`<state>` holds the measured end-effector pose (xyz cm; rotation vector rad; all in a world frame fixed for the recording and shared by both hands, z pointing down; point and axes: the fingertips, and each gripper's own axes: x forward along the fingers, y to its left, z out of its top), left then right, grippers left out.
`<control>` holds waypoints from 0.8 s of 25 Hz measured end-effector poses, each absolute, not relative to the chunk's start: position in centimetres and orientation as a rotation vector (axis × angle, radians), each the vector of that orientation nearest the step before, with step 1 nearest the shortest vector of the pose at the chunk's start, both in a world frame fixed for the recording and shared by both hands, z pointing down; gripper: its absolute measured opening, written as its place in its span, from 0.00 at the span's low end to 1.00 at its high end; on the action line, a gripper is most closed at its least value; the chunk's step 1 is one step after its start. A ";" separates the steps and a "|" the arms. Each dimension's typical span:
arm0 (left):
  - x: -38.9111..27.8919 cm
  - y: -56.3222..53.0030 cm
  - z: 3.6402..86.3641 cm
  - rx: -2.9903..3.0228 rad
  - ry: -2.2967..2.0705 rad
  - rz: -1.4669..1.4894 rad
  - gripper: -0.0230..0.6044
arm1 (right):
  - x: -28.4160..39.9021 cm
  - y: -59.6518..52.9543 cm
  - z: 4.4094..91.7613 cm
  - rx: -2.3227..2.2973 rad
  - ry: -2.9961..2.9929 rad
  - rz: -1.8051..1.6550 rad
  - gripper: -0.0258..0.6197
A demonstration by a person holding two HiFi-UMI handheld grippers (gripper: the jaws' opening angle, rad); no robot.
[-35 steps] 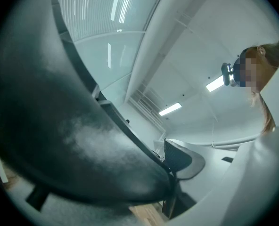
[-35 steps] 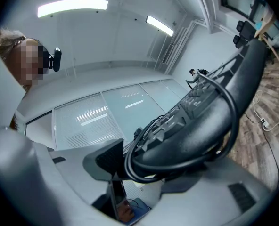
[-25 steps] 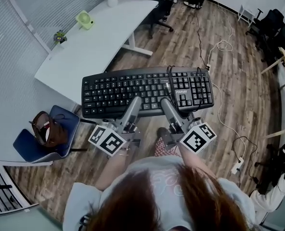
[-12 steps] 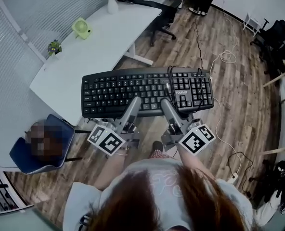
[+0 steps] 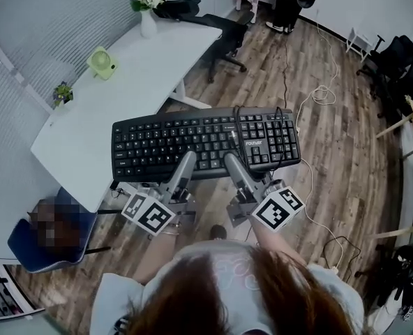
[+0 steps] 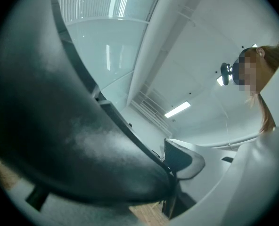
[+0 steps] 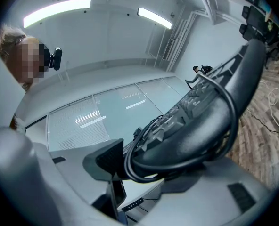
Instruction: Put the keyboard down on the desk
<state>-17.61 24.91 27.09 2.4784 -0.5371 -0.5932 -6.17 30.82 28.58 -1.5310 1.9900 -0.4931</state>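
The keyboard (image 5: 199, 139) is held up in the air, not yet put down.
The worktop (image 5: 123, 82) is seen ahead and left of the left hand-held gripper (image 5: 185, 162). The keyboard's near edge is pinched by it and by the right hand-held gripper (image 5: 229, 162). Setting it down is left.

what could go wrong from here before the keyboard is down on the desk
1. The left gripper and right gripper clamp the keyboard only along its near edge; the far side overhangs and might tip or slip.
2. The cable looped round its right end might slide loose and snag.
3. The fan and small plant stand on the desk; setting down near them might knock them.
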 end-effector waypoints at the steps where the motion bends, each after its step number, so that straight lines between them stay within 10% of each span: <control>1: -17.1 24.2 27.1 2.473 -0.542 -0.594 0.46 | -5.6 30.1 28.5 -1.531 1.994 -0.498 0.42; 20: -15.2 22.7 28.3 2.462 -0.563 -0.577 0.46 | -3.6 28.4 29.8 -1.522 1.992 -0.530 0.42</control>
